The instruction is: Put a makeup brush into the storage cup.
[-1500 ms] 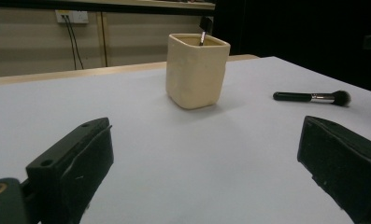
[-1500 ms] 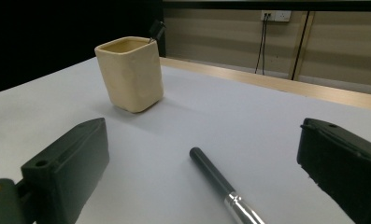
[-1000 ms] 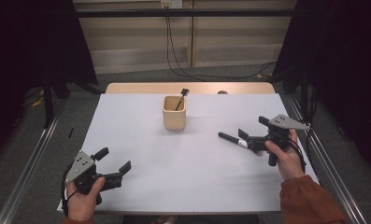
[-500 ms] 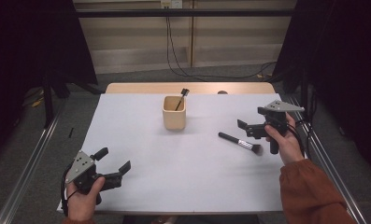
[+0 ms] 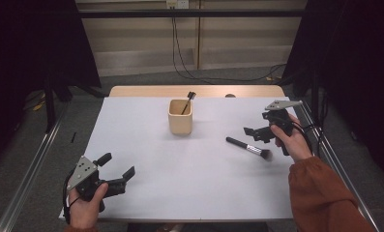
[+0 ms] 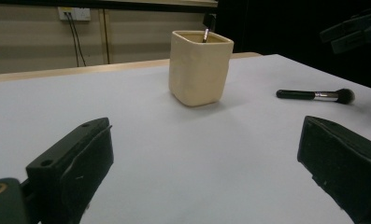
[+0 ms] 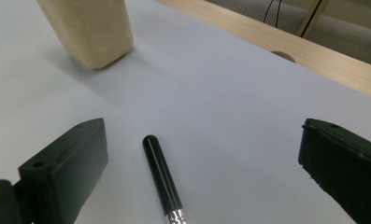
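A cream square cup [image 5: 180,117] stands at the middle back of the white table [image 5: 194,188], with a dark brush [image 5: 188,100] leaning inside it. A black makeup brush [image 5: 248,148] lies flat to the cup's right, bristles toward the person. My right gripper [image 5: 256,125] hovers open just beyond and right of it. In the right gripper view the brush handle [image 7: 162,177] lies on the table between the wide-apart jaws [image 7: 202,168], untouched, and the cup [image 7: 87,28] is at upper left. My left gripper [image 5: 117,165] rests open and empty near the front left corner, facing the cup [image 6: 200,67].
A bare wooden strip [image 5: 194,91] borders the far edge of the table. Metal rails [image 5: 32,164] run along both sides, and cables hang at the back wall. From the left gripper view the loose brush [image 6: 314,95] and the other gripper [image 6: 356,30] sit far right.
My right gripper has risen and drawn back from the makeup brush, which now lies free on the table. The left gripper has stayed put.
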Motion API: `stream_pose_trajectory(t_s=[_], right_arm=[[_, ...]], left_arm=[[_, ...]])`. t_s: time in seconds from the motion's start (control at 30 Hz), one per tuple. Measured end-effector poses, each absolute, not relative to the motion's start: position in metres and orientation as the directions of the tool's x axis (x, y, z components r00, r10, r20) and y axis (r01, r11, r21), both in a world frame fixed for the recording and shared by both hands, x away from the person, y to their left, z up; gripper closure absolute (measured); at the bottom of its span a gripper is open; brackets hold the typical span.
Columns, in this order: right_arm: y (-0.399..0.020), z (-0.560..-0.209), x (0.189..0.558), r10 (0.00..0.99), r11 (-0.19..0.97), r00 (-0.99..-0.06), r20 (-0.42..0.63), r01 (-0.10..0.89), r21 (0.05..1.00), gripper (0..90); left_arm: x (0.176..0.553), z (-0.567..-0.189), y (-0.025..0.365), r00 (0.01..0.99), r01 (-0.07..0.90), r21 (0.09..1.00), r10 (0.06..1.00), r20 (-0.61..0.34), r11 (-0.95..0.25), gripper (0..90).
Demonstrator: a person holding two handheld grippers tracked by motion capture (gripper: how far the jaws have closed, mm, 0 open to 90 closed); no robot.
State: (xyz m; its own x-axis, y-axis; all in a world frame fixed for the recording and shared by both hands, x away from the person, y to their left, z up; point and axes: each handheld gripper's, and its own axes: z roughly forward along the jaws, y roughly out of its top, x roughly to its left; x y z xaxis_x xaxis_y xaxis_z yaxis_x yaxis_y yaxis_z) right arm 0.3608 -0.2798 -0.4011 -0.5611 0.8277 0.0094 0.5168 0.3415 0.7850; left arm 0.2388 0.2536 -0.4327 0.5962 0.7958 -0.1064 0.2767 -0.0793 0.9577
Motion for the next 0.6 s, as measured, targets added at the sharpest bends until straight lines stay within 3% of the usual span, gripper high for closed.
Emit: stream_pose_trajectory(t_s=[0.27,0.6], right_arm=[[-0.278,-0.401,0.37,0.794,0.454,-0.607,-0.003,0.59,0.668,1.8],[-0.278,-0.406,0.38,0.746,0.549,-0.663,0.064,0.666,0.505,4.0]], left_arm=[[0.239,-0.433,0.254,0.595,0.279,0.957,0.797,-0.107,-0.08,3.6],[0.239,-0.433,0.253,0.594,0.284,0.956,0.797,-0.114,-0.074,3.6]])
